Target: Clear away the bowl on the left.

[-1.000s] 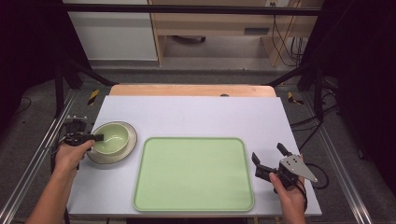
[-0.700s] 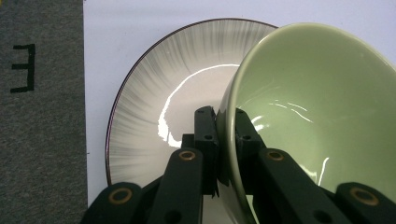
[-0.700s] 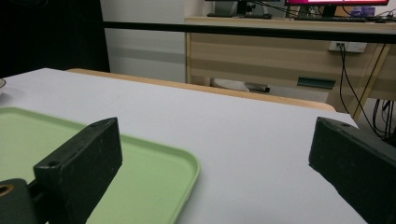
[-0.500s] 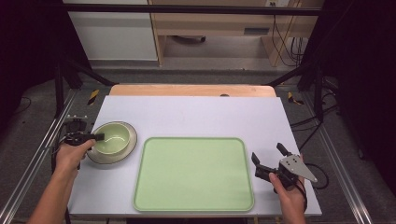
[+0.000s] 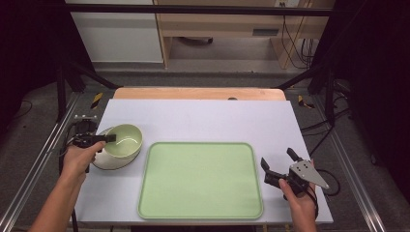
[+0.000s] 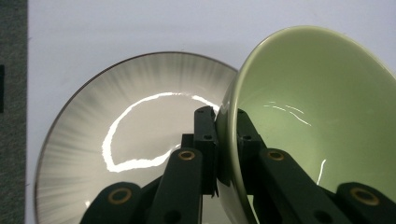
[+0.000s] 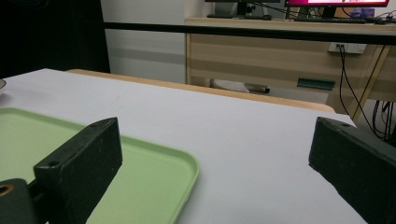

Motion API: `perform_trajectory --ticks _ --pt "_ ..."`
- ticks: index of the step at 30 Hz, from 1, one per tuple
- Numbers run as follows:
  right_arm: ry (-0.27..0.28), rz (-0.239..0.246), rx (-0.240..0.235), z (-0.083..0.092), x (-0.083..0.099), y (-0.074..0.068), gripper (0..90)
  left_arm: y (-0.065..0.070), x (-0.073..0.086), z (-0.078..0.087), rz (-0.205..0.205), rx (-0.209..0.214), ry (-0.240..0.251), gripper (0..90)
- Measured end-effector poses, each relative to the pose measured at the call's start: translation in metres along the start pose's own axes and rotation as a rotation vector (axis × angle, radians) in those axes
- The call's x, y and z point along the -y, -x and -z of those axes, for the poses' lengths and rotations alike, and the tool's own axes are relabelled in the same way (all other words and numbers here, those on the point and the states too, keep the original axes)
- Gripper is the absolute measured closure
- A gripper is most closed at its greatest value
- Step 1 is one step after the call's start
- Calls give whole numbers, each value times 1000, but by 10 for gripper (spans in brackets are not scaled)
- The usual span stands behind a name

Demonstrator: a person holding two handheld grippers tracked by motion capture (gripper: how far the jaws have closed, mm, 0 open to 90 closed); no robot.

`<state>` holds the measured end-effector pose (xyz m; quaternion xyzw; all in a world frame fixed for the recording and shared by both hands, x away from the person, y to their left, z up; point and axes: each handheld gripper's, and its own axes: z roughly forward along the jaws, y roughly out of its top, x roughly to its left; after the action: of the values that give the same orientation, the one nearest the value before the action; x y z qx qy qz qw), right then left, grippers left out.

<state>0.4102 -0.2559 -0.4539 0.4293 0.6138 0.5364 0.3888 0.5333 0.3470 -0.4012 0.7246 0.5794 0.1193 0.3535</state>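
Left gripper view: the left gripper pinches the green bowl's rim, one jaw inside, one outside, the bowl tilted above the grey plate. No writing is readable. The right gripper, jaws spread, stands beyond the green tray from the plate.

The pale green bowl is glossy, round and deep, empty inside, with thin streaks of light on its inner wall. It sits tilted, raised off the plate and leaning over that plate's right part, its mouth facing up and a little sideways. Its near-left rim is pinched: one jaw inside the wall, one outside. In the left gripper view the bowl stands at the right and the plate at the left. The plate is shallow, grey-white with fine streaks running out to a dark rim, and lies flat near the bench's left edge.
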Motion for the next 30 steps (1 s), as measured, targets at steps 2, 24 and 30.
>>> perform_trajectory --ticks 2,24,30 --pt "1 7 -3 0 0 0 29 7 -3 1 -13 8 3 835" --pt "4 -1 6 1 -1 3 29 74 -12 -7 -107 146 3 835" --pt "9 1 7 2 0 4 29 83 -12 -10 -127 155 -4 835"
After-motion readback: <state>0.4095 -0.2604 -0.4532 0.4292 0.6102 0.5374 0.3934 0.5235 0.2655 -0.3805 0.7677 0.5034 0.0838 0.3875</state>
